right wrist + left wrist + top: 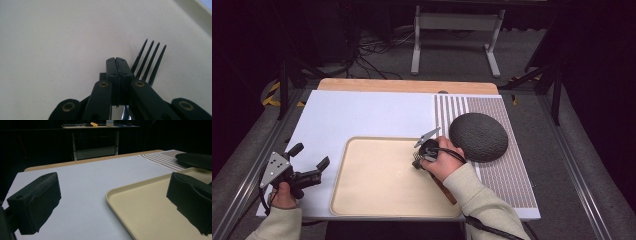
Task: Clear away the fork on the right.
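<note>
**Fork over the tray, pinched thin**

Our right gripper (117, 62) has its jaws pressed together on a dark metal four-tined fork (150, 60), the tines poking out just past the jaw tips over the cream plastic tray (377, 185). In the high view this gripper (418, 161) sits at the tray's right edge, near the dark grey dimpled round plate (478, 137) on the striped placemat (507, 175). Our left gripper (309, 162) hovers over the white table top (362, 115) left of the tray, jaws spread wide and holding nothing.

The risk, as we judge it: the grip is narrow and the fork lies off to one side of the jaws — it could swivel or slip if we tilt the hand, and clatter onto the tray. Opening too high would let it bounce.

We can read no brand, label or writing anywhere.
</note>
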A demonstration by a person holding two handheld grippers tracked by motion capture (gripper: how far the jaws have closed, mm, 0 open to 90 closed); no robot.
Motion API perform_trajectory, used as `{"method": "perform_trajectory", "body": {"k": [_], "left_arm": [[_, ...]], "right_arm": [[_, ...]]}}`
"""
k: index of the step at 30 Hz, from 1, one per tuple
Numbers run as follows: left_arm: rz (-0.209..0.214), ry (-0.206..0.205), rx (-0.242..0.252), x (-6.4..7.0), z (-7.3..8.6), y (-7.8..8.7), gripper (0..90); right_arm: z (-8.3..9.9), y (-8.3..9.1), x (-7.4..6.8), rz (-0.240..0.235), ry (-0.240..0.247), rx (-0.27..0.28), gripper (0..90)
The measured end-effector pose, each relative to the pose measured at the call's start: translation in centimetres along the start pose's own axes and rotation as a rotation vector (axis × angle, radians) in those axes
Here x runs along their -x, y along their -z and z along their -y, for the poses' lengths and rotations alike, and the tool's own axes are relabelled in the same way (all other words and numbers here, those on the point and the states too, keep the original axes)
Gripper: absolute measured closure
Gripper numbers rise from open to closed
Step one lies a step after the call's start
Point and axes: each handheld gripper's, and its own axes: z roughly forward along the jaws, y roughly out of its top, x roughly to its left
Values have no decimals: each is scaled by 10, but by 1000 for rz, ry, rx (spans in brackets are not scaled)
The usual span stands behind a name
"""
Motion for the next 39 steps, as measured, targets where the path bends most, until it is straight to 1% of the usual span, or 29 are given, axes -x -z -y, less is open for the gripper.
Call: {"method": "perform_trajectory", "body": {"k": [8,9,14,15,18,19,20,22,24,27,32,35,37,39], "left_arm": [[1,-1,-2,0,0,0,0],[1,-2,-2,0,0,0,0],[1,-1,-2,0,0,0,0],[1,-2,-3,0,0,0,0],[1,-2,-2,0,0,0,0],[1,-2,-2,0,0,0,0],[0,3,0,0,0,0,0],[0,2,0,0,0,0,0],[2,-2,-3,0,0,0,0],[2,-3,-1,0,0,0,0],[4,0,-1,1,0,-1,0],[4,1,-5,1,0,-1,0],[4,-2,-5,1,0,-1,0],[3,0,-2,1,0,-1,0]], "right_arm": [[0,-1,1,14,-4,-1,898],[1,-1,2,23,-10,-1,898],[1,0,4,37,-20,-3,898],[2,1,5,42,-16,-3,899],[2,2,7,61,-23,-4,899],[2,2,7,61,-23,-4,899],[3,3,9,79,-30,-6,899],[4,4,10,85,-40,-6,899],[6,6,13,106,-60,-6,899],[7,8,15,129,-72,-7,899],[11,12,20,150,-92,-8,899],[12,14,22,152,-101,-7,899],[14,15,25,163,-118,-6,899],[15,17,28,178,-121,-8,899]]}}
